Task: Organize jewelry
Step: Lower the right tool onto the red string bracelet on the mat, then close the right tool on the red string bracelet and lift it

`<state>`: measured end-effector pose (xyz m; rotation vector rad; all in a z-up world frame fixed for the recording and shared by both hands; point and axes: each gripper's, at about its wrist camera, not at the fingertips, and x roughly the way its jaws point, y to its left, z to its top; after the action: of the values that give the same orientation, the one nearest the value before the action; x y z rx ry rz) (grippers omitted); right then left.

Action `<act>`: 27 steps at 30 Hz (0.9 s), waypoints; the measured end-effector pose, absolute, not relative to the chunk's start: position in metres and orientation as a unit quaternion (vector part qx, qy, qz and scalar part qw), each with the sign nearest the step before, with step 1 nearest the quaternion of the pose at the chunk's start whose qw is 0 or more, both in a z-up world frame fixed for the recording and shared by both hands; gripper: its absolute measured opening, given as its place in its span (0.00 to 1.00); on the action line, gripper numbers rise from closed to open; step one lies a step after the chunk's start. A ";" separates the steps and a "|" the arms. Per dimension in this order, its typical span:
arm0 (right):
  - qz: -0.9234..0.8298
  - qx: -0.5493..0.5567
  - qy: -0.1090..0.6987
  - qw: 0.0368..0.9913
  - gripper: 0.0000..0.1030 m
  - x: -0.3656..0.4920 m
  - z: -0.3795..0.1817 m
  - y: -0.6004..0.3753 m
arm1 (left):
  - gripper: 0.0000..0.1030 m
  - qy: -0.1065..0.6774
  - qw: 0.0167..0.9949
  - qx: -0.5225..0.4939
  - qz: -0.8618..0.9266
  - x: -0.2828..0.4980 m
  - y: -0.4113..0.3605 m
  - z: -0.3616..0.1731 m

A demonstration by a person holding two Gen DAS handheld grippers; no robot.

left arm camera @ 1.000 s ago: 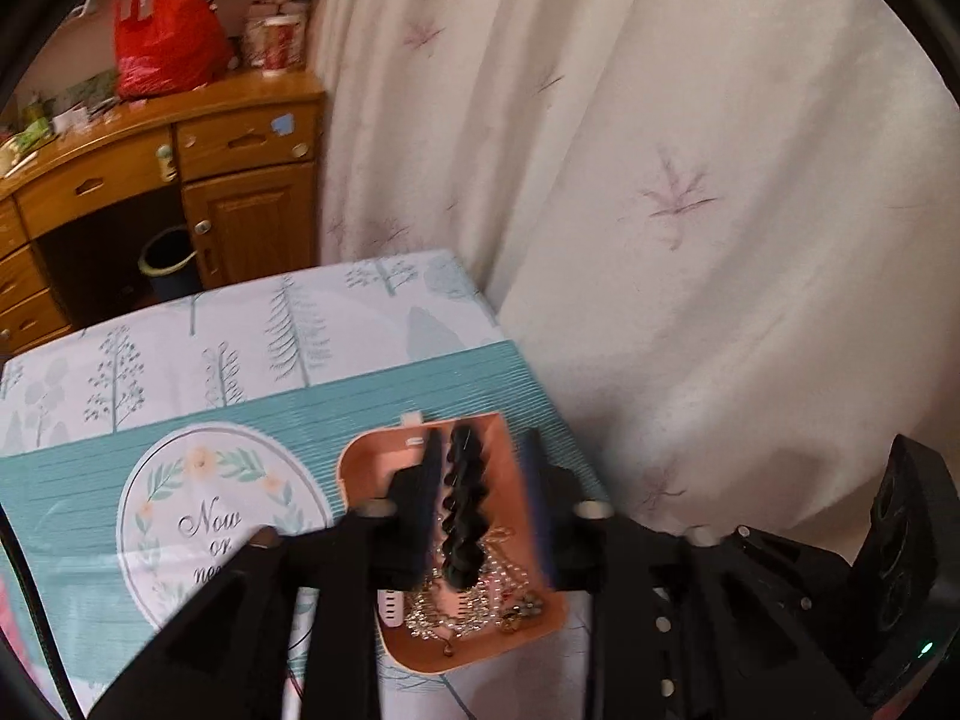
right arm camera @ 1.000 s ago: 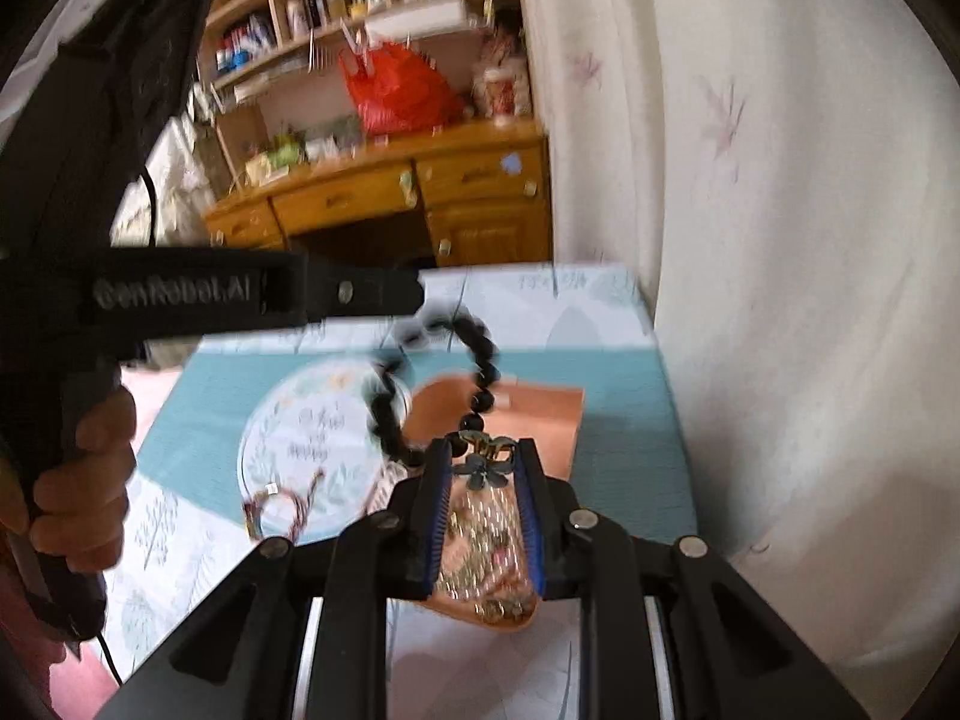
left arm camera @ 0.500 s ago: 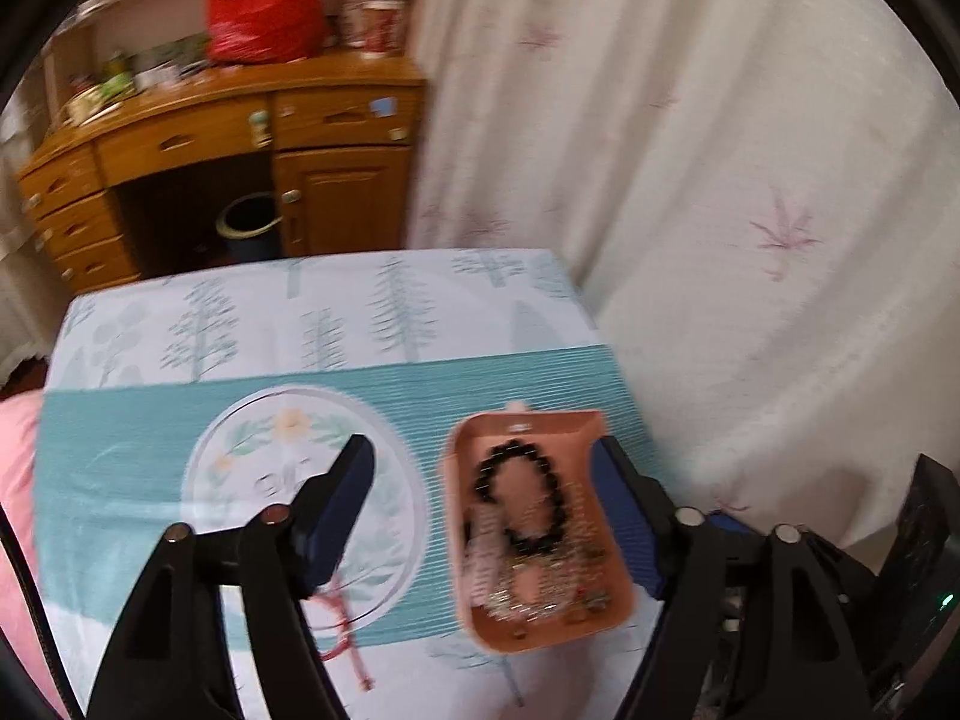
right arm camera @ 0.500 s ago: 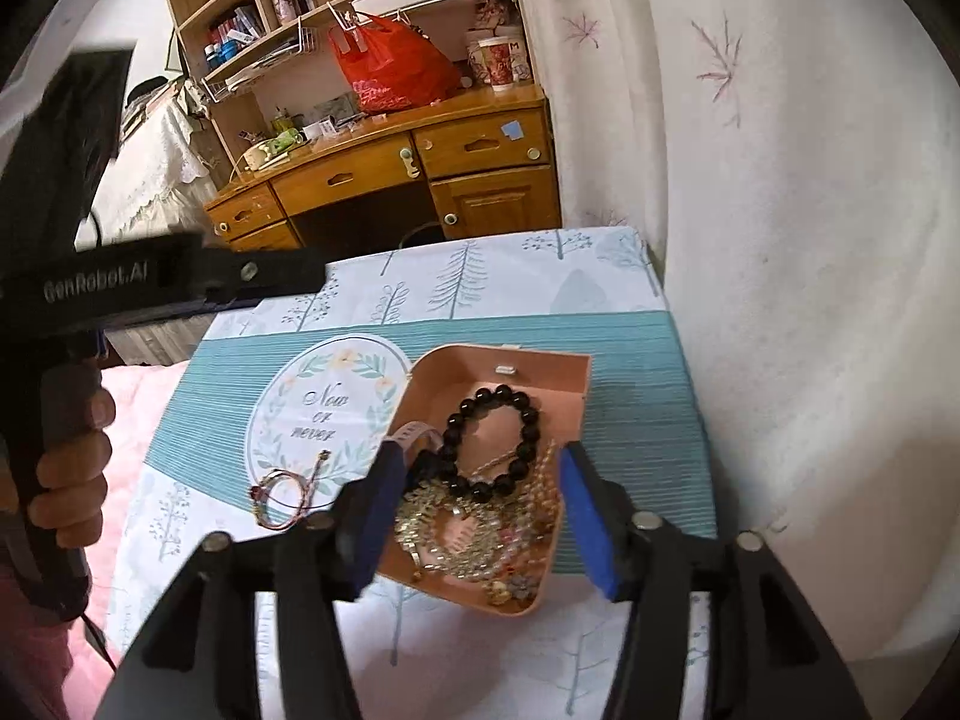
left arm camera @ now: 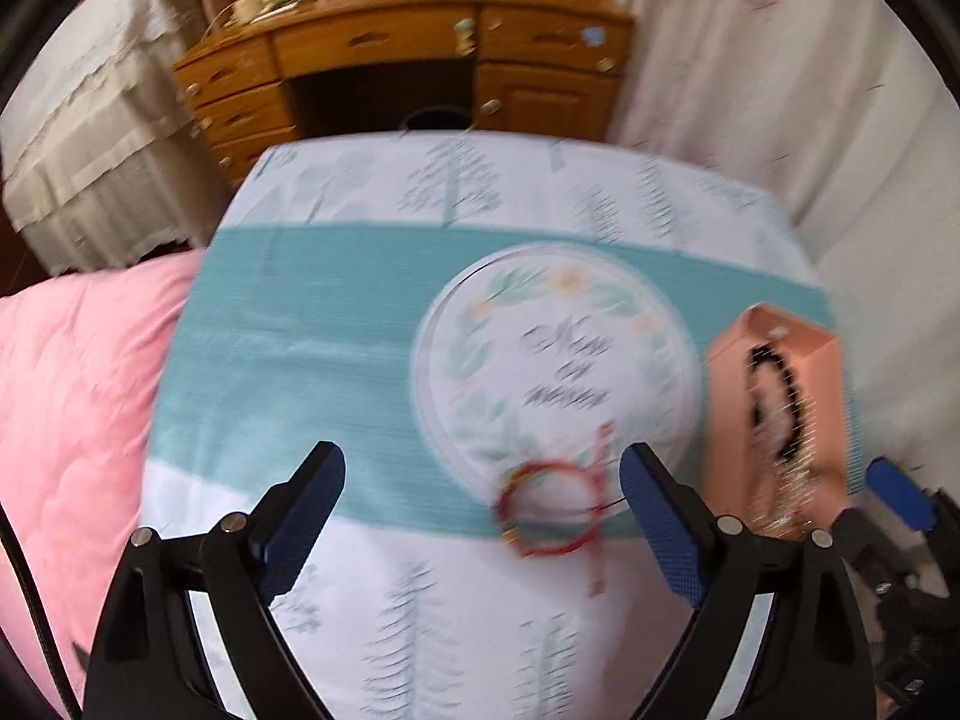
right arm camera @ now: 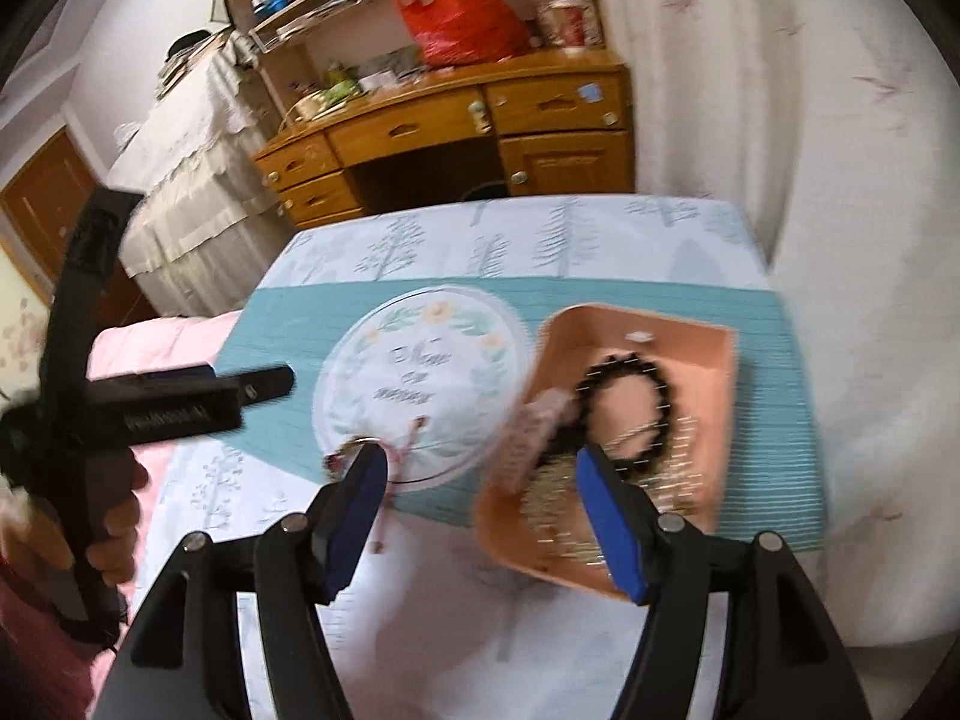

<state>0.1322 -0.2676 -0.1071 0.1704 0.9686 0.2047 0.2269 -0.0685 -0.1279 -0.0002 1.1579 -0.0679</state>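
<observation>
2 tools spread wide, left tool (left arm camera: 483, 474), right tool (right arm camera: 477, 480), hand (right arm camera: 78, 516) only in right view

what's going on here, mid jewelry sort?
A person holds a gripper in each hand over a table with a tree-print cloth. Both the left gripper and the right gripper are open and hold nothing. A black bead bracelet lies in the pink tray on top of gold chains. A red string bracelet lies on the cloth beside the tray, not yet picked up.
</observation>
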 end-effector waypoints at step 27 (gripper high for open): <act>-0.047 0.154 0.619 0.769 0.19 0.181 -0.209 -0.172 | 0.89 0.635 0.769 0.011 -0.079 0.214 0.026 -0.195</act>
<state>0.1808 -0.1723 -0.2089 0.3345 1.3431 -0.1015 0.2139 0.0258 -0.1952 0.0236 1.3774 -0.1705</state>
